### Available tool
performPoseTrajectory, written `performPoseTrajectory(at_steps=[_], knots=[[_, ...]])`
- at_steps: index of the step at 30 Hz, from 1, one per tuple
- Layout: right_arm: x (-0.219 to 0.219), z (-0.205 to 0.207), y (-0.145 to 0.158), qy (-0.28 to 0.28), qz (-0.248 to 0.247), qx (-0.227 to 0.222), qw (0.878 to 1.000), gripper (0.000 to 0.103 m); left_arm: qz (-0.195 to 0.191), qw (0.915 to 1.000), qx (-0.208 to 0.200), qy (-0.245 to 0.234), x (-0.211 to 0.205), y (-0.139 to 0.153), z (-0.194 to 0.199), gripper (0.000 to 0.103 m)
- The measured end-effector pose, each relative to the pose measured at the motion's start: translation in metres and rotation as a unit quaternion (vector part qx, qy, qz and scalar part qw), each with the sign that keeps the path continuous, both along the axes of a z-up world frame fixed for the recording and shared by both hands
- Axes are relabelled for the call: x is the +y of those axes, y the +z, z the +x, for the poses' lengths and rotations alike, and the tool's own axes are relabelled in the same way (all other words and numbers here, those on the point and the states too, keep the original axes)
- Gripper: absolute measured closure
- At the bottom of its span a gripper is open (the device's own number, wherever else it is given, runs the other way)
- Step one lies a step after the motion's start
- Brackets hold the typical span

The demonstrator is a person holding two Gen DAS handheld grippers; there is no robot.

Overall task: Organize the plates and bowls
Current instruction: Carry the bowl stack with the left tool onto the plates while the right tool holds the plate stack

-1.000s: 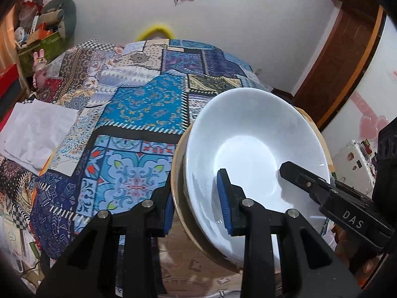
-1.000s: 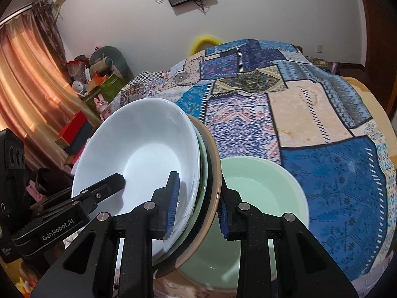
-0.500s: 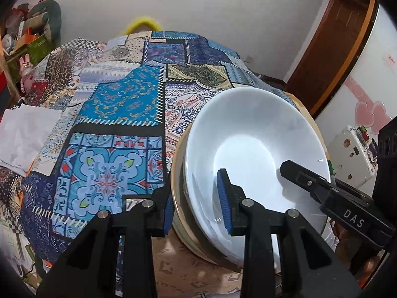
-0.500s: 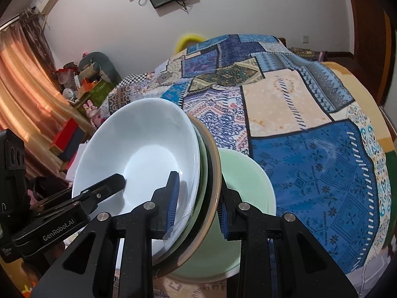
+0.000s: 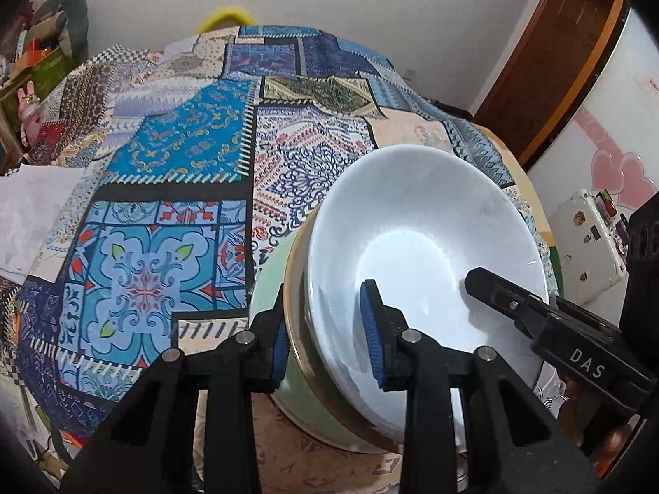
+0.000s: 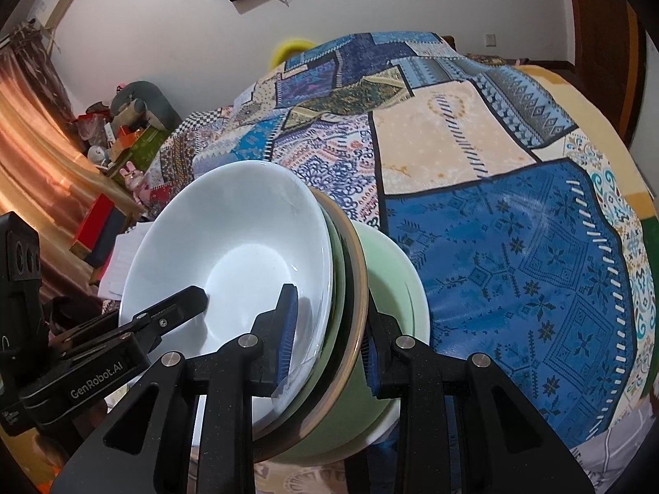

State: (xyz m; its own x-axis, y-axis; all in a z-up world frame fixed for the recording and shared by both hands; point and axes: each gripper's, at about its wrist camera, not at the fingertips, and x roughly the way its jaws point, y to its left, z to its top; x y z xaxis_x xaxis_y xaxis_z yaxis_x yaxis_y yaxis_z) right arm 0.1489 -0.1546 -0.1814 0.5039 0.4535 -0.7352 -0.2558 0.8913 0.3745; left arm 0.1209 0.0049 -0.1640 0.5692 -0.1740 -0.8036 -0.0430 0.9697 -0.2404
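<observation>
A stack of dishes hangs tilted between both grippers: a white bowl (image 5: 424, 247) (image 6: 230, 247) on top, with a dark green dish and a tan-rimmed plate (image 6: 356, 271) (image 5: 294, 288) under it. My left gripper (image 5: 325, 339) is shut on the stack's near rim, one pad inside the white bowl. My right gripper (image 6: 327, 343) is shut on the opposite rim in the same way. Directly below sits a pale green bowl (image 6: 395, 271) (image 5: 267, 284) on the bed; whether the stack touches it is unclear. Each gripper's finger shows in the other's view.
A patchwork bedspread (image 5: 164, 214) (image 6: 515, 255) covers the bed. Folded white cloth (image 5: 29, 206) lies at its left edge. A shelf with toys (image 6: 123, 131) and a curtain stand on one side, a wooden door (image 5: 547, 66) and a white case (image 5: 589, 243) on the other.
Both grippers have carried the stack down and forward over the bed. The pale green bowl, once off to the side, now lies right under the stack.
</observation>
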Motion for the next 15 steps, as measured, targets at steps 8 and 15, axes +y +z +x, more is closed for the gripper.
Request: performPoseTrajectory(at_steps=[8,15], knots=[[0.002,0.003,-0.012,0.000,0.001,0.021,1.000,0.077,0.000,0.9998,0.020,-0.001,0.001,-0.014,0.008,0.072],[0.002,0.004,-0.015,0.005,-0.004,0.018,1.000,0.075,0.008,0.9999,0.011,-0.008,-0.001,-0.015,0.008,0.072]])
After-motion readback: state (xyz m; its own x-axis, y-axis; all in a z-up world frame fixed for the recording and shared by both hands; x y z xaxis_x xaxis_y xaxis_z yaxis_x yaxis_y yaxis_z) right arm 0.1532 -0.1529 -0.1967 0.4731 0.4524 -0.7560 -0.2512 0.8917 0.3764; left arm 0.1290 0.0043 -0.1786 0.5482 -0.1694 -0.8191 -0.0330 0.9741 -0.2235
